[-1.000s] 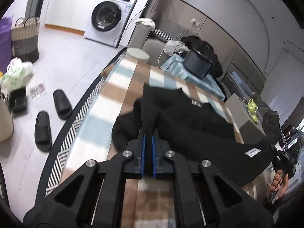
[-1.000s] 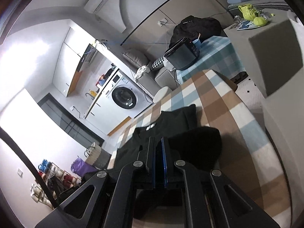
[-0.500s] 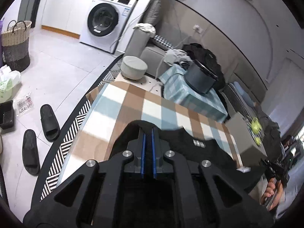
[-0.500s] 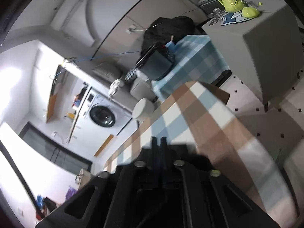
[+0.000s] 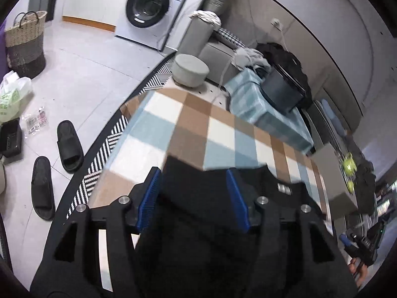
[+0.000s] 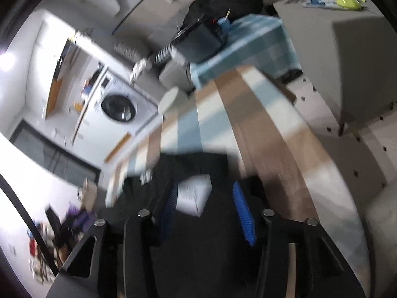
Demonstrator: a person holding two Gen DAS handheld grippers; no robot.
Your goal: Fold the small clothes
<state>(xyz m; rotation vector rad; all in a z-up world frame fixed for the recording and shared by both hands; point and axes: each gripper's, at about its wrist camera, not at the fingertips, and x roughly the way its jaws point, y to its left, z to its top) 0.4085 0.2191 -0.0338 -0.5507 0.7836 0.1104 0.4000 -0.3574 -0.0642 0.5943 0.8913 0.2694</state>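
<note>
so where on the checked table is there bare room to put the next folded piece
Free: the far half of the checked table, from the black garment to the end by the round stool, and a strip along its right edge past the garment. Crowded: the near end, under the garment and both tools.
</note>
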